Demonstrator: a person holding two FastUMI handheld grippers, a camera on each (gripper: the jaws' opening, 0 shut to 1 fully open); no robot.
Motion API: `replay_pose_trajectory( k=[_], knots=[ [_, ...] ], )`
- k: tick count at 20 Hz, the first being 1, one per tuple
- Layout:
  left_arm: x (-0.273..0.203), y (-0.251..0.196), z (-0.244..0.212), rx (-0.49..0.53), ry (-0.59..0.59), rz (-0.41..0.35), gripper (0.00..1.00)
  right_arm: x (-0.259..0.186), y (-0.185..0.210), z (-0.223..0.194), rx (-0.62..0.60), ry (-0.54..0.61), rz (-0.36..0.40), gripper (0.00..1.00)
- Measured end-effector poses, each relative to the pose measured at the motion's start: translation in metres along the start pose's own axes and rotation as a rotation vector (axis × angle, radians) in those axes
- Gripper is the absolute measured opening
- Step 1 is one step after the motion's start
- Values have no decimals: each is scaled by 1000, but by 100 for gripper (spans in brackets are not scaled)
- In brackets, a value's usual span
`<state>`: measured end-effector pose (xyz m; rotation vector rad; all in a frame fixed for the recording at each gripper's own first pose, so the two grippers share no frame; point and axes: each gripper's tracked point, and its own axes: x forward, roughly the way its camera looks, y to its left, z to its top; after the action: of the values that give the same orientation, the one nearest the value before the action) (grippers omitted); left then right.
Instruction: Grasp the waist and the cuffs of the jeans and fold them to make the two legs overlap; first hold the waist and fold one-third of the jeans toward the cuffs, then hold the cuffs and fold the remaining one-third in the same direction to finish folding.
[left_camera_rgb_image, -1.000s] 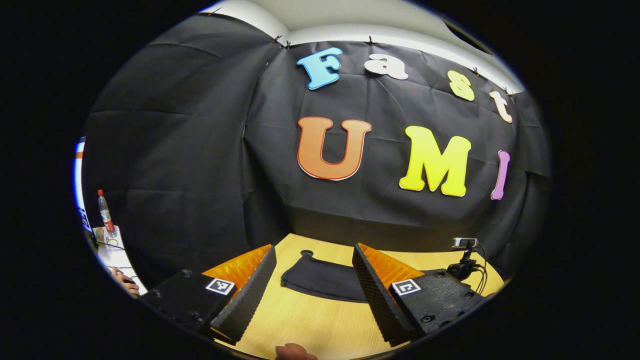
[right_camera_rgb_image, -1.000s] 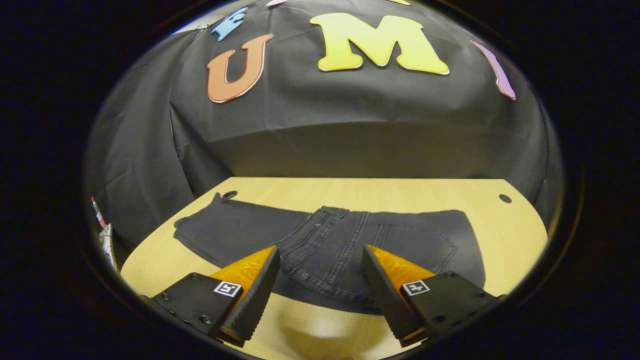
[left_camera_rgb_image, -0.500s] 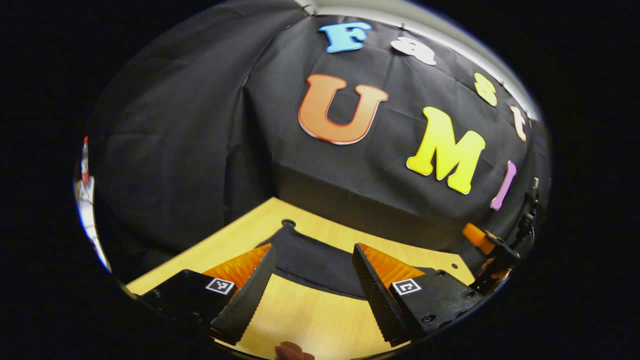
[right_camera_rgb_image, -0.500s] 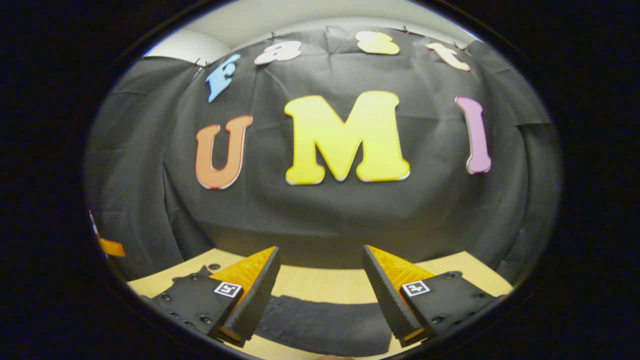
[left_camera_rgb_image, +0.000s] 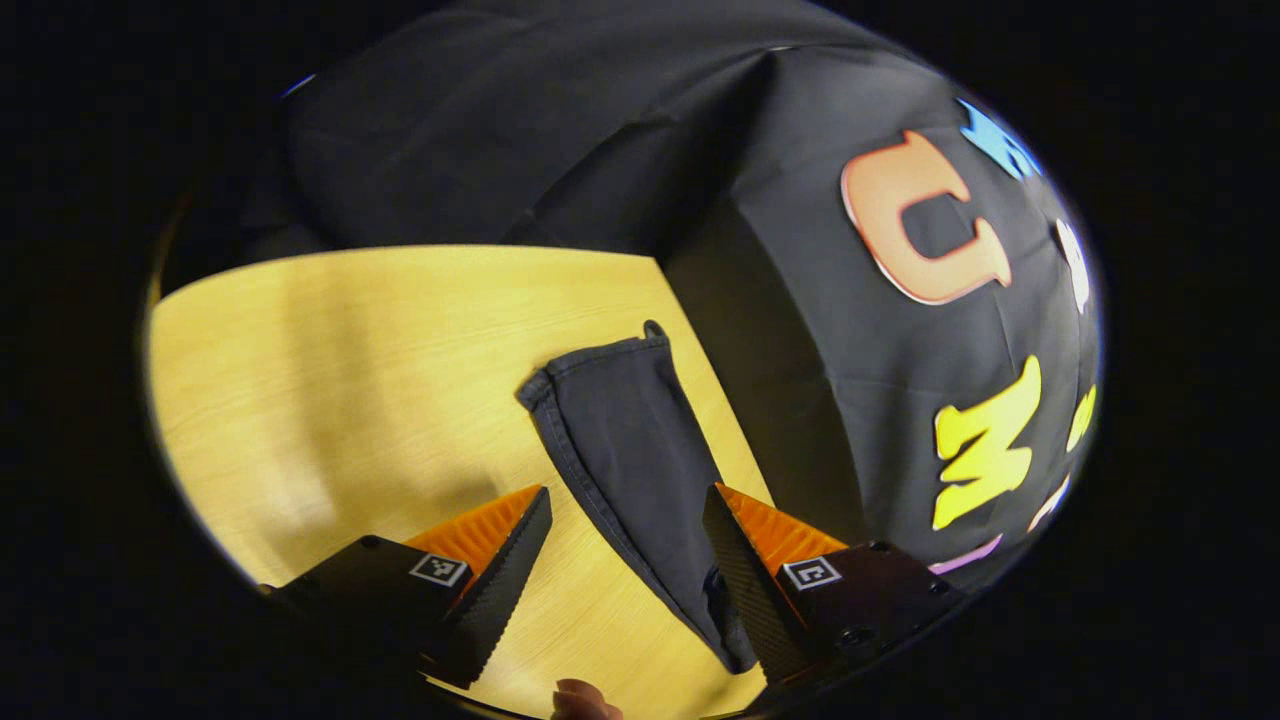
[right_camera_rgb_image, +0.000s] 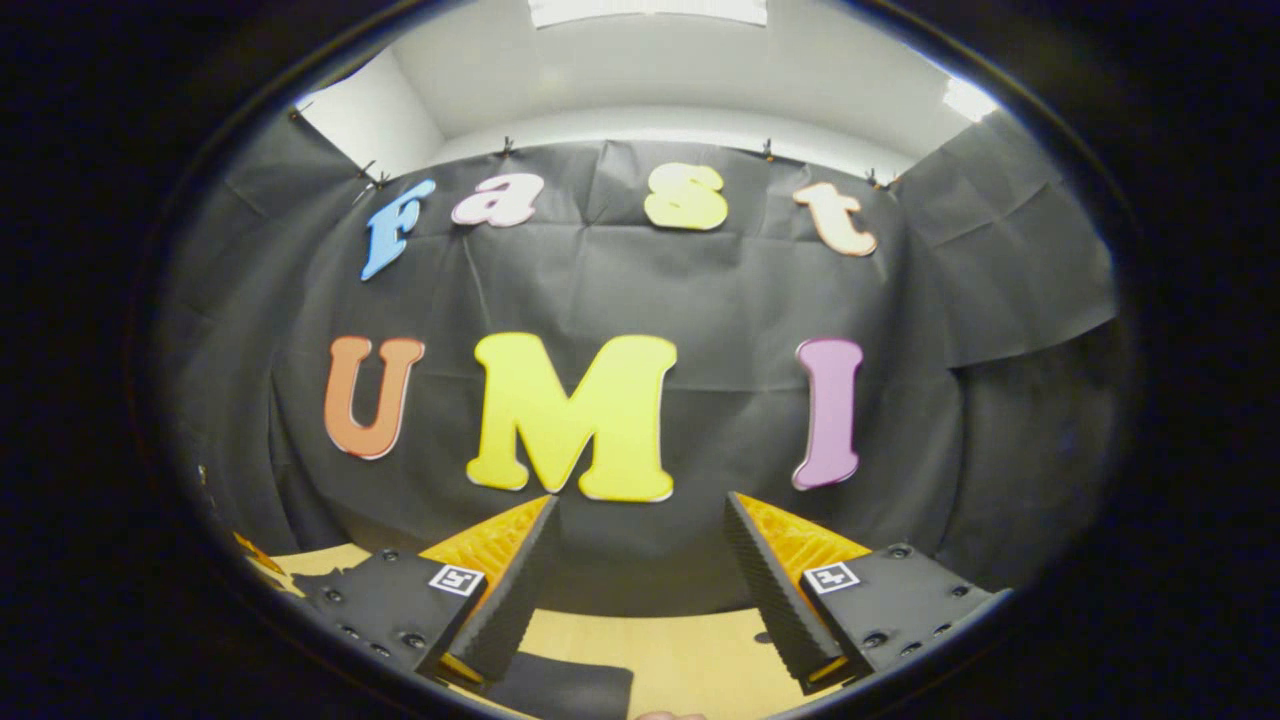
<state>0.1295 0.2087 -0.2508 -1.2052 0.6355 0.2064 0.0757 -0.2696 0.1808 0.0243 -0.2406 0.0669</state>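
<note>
Dark jeans (left_camera_rgb_image: 630, 450) lie flat on the light wooden table (left_camera_rgb_image: 380, 340); in the left gripper view one leg runs from the cuff end near the table's far edge down between my fingers. My left gripper (left_camera_rgb_image: 625, 510) is open above that leg, touching nothing. In the right gripper view a small dark patch of the jeans (right_camera_rgb_image: 570, 690) shows at the bottom. My right gripper (right_camera_rgb_image: 640, 515) is open, raised and pointed at the booth wall, with nothing between its fingers.
The table (right_camera_rgb_image: 680, 660) ends at the black cloth wall close behind the jeans. A broad stretch of bare wood lies left of the leg in the left gripper view. A fingertip (left_camera_rgb_image: 585, 700) shows at the bottom edge.
The left gripper has swung and tilted down, bringing the cuff end of the leg between its fingers. The right gripper has tipped up, so the jeans have dropped almost out of its view.
</note>
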Motion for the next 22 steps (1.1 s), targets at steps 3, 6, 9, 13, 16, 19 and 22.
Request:
replay_pose_trajectory(
  k=[3, 6, 9, 13, 16, 19, 22],
  knots=[
    [26, 14, 1, -125, 23, 11, 98, -11, -20, 35, -29, -75, -47, 99],
    [43, 23, 9, -193, 23, 20, 98, -17, -32, 37, -56, -69, -66, 97],
    [61, 18, 18, -224, 10, 3, 97, -23, -47, 36, -87, -42, -96, 97],
    [85, 5, 34, -308, -4, -42, 94, -26, -60, 35, -113, -21, -120, 97],
    [98, -3, 33, -338, -5, -106, 92, -27, -70, 35, -111, -6, -142, 97],
    [111, 4, 30, -337, 16, -99, 70, -27, -76, 34, -118, 3, -155, 99],
    [109, 20, 26, -369, 30, -54, 0, -27, -78, 33, -136, 10, -154, 99]
  ],
)
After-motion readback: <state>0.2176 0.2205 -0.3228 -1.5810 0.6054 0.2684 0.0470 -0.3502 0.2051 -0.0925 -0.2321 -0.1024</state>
